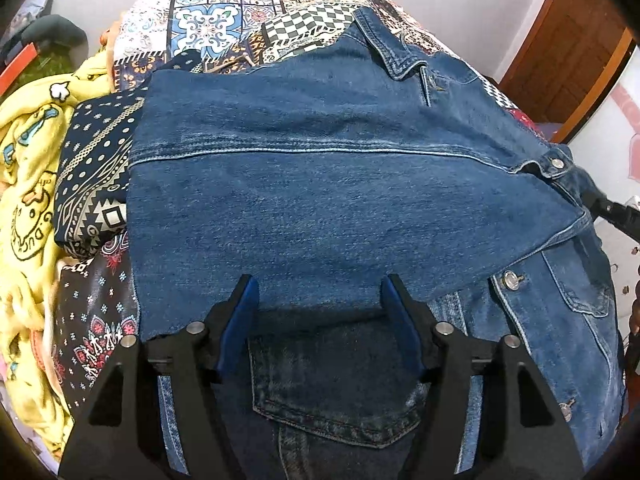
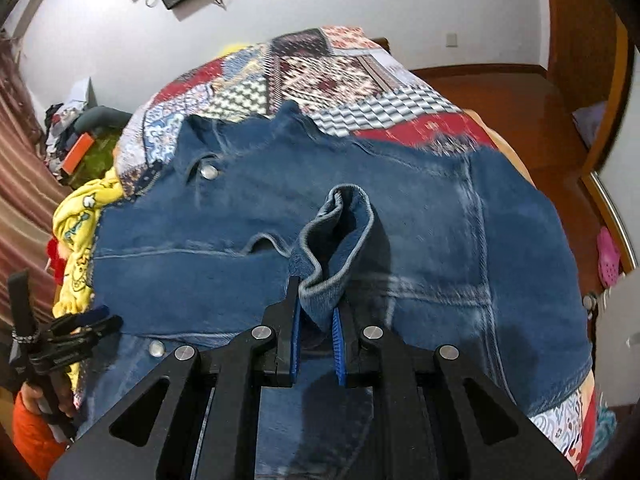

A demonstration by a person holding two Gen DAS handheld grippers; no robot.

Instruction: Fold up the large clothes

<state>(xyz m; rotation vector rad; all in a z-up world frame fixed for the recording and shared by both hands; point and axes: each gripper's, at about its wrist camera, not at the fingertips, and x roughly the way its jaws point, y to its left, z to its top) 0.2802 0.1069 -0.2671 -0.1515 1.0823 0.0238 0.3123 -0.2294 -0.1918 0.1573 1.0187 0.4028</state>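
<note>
From the left wrist, the left gripper [image 1: 318, 288] has its fingers [image 1: 244, 300] spread wide with nothing between them, and the blue denim jacket [image 1: 340, 200] lies just ahead of and under the tips, spread over the patchwork bed [image 1: 224, 12], with a yellow blanket [image 1: 28, 168] off to the left of the fingers. From the right wrist, the right gripper [image 2: 316, 300] has its fingers [image 2: 295, 312] almost closed, pinching a rolled-up sleeve cuff [image 2: 340, 236] of the jacket that sticks up past the tips. The rest of the jacket lies flat on the bed beyond and on both sides.
</note>
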